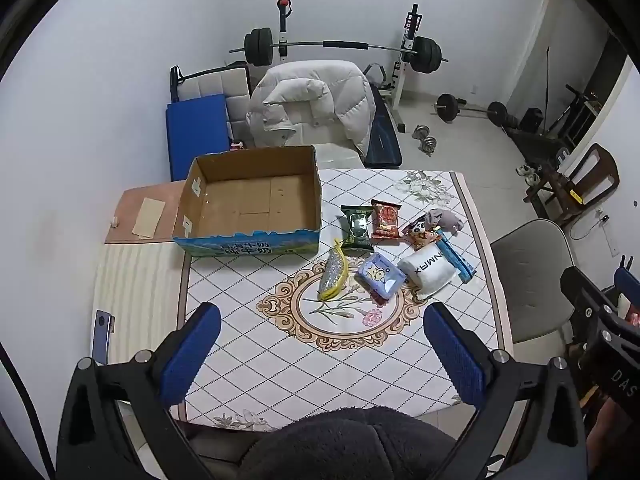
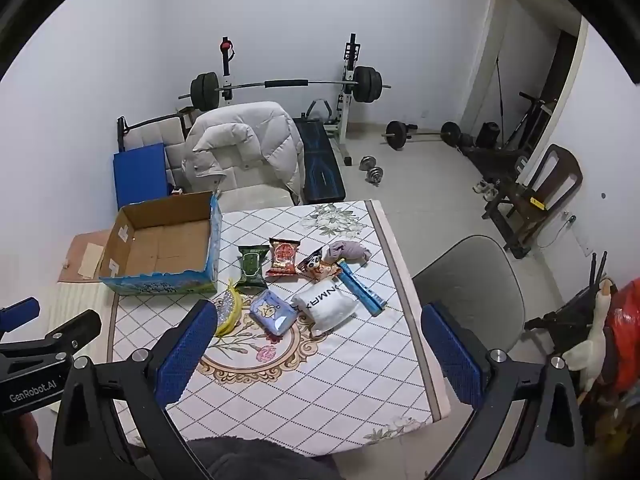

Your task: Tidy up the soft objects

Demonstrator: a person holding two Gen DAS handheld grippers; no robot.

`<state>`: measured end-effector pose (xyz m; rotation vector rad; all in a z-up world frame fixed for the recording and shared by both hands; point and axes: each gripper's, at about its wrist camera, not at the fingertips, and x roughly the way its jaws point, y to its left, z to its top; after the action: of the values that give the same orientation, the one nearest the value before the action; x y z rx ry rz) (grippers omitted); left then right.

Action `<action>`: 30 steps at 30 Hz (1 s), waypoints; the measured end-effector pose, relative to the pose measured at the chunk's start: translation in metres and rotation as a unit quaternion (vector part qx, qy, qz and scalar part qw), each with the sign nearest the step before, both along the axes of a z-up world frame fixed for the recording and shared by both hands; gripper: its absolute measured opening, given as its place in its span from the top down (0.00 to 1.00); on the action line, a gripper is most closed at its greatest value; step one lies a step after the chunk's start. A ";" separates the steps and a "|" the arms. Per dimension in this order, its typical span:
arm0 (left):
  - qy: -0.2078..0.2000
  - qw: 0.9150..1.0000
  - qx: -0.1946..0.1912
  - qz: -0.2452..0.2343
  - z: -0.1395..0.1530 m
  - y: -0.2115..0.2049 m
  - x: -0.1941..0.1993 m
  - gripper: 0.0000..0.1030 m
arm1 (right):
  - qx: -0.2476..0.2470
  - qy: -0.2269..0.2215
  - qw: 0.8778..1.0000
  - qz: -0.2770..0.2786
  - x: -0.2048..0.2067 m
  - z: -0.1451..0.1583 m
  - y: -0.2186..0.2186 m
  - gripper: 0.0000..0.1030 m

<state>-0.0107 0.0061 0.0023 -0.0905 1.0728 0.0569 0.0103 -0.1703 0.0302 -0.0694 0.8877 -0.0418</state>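
Note:
An open empty cardboard box (image 1: 256, 204) (image 2: 160, 252) stands at the table's far left. To its right lie soft items: a green packet (image 1: 356, 228) (image 2: 251, 266), a red packet (image 1: 386, 219) (image 2: 283, 258), a silver-yellow pouch (image 1: 333, 270) (image 2: 229, 312), a blue tissue pack (image 1: 380, 274) (image 2: 273, 312), a white rolled towel (image 1: 429, 270) (image 2: 326, 306), a panda snack bag (image 1: 420, 234), a grey plush (image 1: 446, 219) (image 2: 348, 251) and a blue tube (image 1: 456, 258) (image 2: 362, 290). My left gripper (image 1: 322, 322) and right gripper (image 2: 318, 322) are open, empty, above the near table.
The table has a patterned cloth (image 1: 340, 352). A grey chair (image 1: 534, 276) stands at its right, a chair with a white jacket (image 1: 312, 104) behind it. A phone (image 1: 102, 336) lies at the left edge. Gym equipment (image 1: 340, 46) fills the back.

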 end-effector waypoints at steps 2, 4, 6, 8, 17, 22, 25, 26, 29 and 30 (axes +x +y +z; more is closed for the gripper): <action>0.001 1.000 0.001 -0.001 -0.001 0.002 -0.001 0.00 | -0.003 0.004 1.000 0.005 -0.001 -0.002 0.006 0.00; 0.003 1.000 0.002 0.003 0.002 -0.001 0.004 0.00 | -0.004 0.003 1.000 0.007 -0.004 -0.001 0.005 0.00; 0.001 1.000 0.001 0.003 0.004 0.001 0.003 0.00 | -0.007 0.003 1.000 0.008 -0.006 0.001 0.003 0.00; -0.003 1.000 0.003 0.005 0.008 0.000 0.002 0.00 | -0.009 0.009 1.000 0.008 -0.001 0.002 0.007 0.00; -0.005 1.000 0.005 0.005 0.010 -0.002 0.001 0.00 | -0.013 0.008 1.000 0.008 0.000 -0.001 0.008 0.00; -0.012 1.000 0.005 0.008 0.014 -0.006 -0.002 0.00 | -0.013 0.007 1.000 0.007 -0.001 -0.001 0.008 0.00; -0.017 1.000 0.005 0.010 0.015 -0.007 -0.004 0.00 | -0.014 0.006 1.000 0.007 -0.001 -0.001 0.008 0.00; -0.018 1.000 0.005 0.010 0.016 -0.007 -0.004 0.00 | -0.013 0.006 1.000 0.007 -0.001 -0.001 0.008 0.00; -0.022 1.000 0.006 0.010 0.016 -0.008 -0.005 0.00 | -0.012 0.004 1.000 0.007 -0.001 0.001 0.008 0.00; -0.023 1.000 0.006 0.010 0.016 -0.007 -0.006 0.00 | -0.013 0.004 1.000 0.007 -0.001 0.002 0.009 0.00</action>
<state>-0.0166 -0.0011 0.0179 -0.0923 1.0252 0.0793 0.0094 -0.1618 0.0319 -0.1002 0.8942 -0.0405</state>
